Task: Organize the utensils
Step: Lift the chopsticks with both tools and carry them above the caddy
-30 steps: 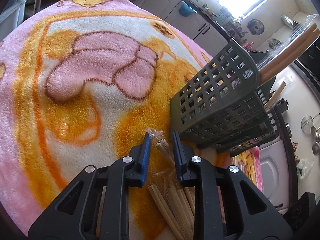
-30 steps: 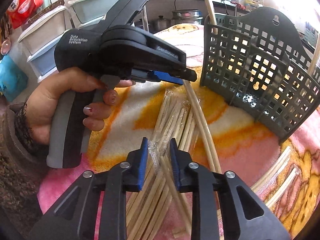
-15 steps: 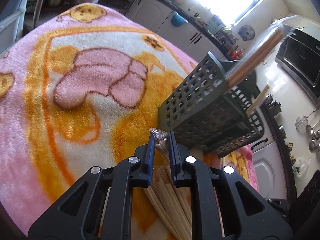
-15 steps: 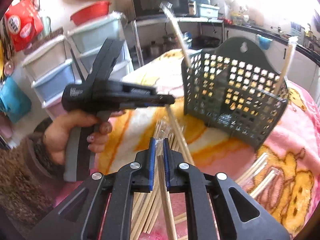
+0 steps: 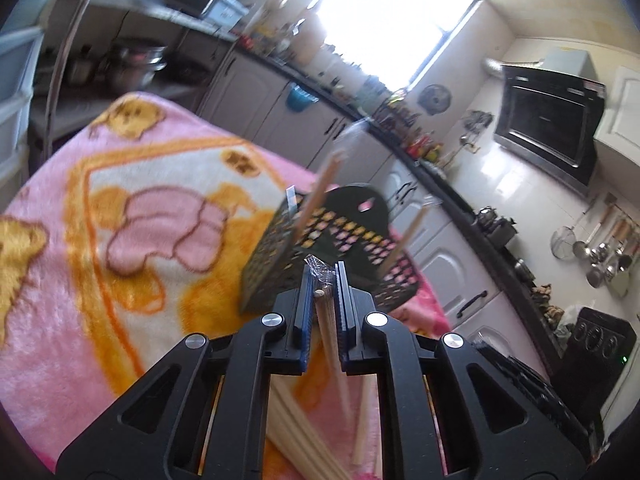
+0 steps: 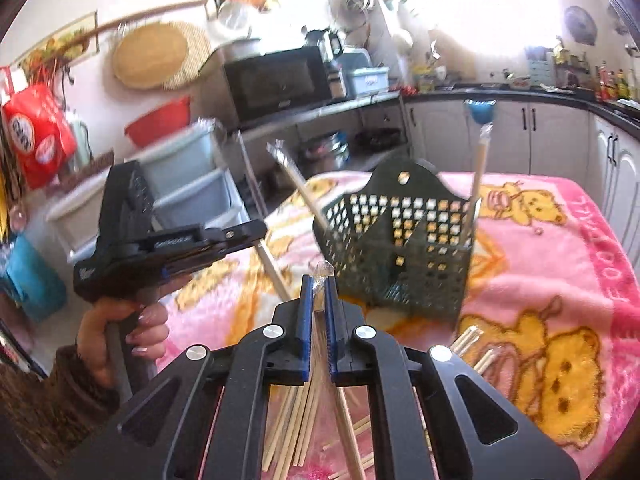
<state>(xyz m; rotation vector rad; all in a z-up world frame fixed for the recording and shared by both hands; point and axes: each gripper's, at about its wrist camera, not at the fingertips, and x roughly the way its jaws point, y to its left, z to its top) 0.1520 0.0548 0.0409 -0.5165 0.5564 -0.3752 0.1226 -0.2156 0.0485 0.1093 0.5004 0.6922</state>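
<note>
The left gripper (image 5: 324, 280) was pinched narrow on a wrapped pair of chopsticks (image 5: 326, 316), a twist of clear wrap poking out past its fingertips. The right gripper (image 6: 316, 288) was likewise clamped on a second wrapped pair (image 6: 320, 300), the wrap end sticking up between its blue pads.

Only the right wrist view showed the person's left hand (image 6: 120, 332) around its tool at 9 o'clock, a dark sleeve behind it, and the long chopstick pair running from that tool's tip up toward 12 o'clock. It also showed loose chopsticks (image 6: 296, 420) lying on the pink blanket (image 6: 560, 240) at 6 o'clock and more at 4 o'clock, plus a microwave (image 6: 276, 80) on a shelf and a red bag (image 6: 36, 132) at 10 o'clock whose print was too blurred to read.

Only the left wrist view showed the bright window (image 5: 400, 12) at 12 o'clock and the range hood (image 5: 548, 120) at 2 o'clock.

The dark green utensil basket (image 6: 400, 240) stood on the blanket just beyond both grippers, with chopsticks already leaning in it.

Pink letters ran along the blanket's edge at 3 o'clock; I could not make out the word.
</note>
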